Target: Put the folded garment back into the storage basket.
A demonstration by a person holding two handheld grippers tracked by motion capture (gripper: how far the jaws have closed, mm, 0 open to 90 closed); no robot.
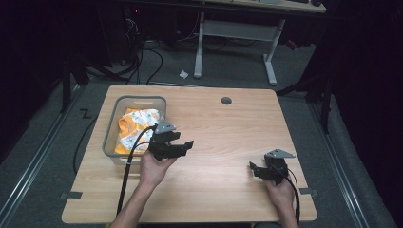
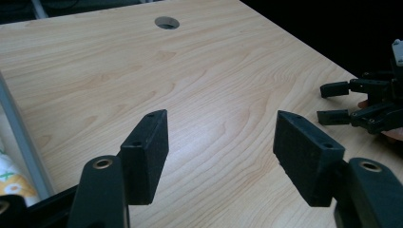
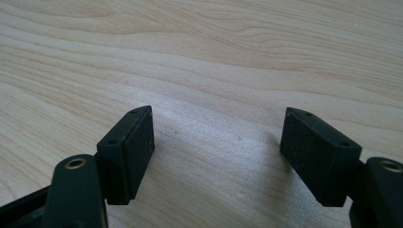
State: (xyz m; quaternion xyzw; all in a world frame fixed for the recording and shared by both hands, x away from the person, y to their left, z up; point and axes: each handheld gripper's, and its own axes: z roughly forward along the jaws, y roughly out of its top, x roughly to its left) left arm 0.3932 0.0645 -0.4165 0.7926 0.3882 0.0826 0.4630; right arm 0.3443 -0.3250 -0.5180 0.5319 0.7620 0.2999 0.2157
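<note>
Both claws stood released: left claw (image 1: 183, 144) just right of the bin (image 1: 110, 137) holding the cloth (image 1: 135, 126); right claw (image 1: 253, 169) idle over bare bench (image 1: 223, 133). Likely finished.

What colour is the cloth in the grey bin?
The cloth is orange and white with a small printed pattern, lying in the bin; the high view shows it best.

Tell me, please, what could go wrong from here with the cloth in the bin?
1. The left gripper, jaws open, points away from the cloth, so it may have to turn back to it.
2. The grey bin sits near the table edge; a pull might drag it along.
3. The cable could snag the bin's rim.
</note>
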